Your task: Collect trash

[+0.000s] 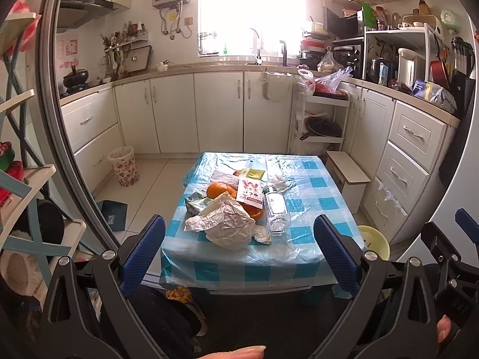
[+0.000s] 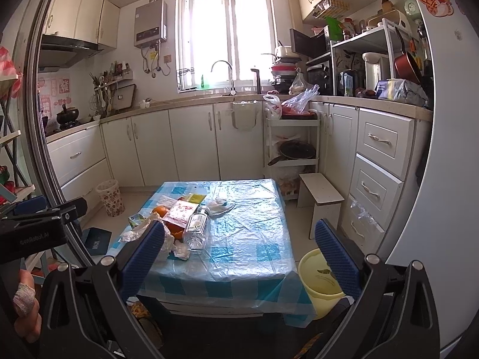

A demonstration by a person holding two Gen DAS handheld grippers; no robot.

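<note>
both grippers, left gripper (image 1: pixel 239 251) and right gripper (image 2: pixel 239 251), hang spread and empty short of the table (image 1: pixel 314 197), where the crumpled paper (image 1: pixel 227 224) could snag the plastic bottle (image 1: pixel 275 209) and roll it off.

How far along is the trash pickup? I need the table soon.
Nothing looks done: crumpled paper, orange peel, an empty bottle, a wrapper and a carton all lie on the table. Nothing is in hand; the left hand-held gripper and right hand-held gripper are open. Everything remains; the yellow bucket waits beside the table.
</note>
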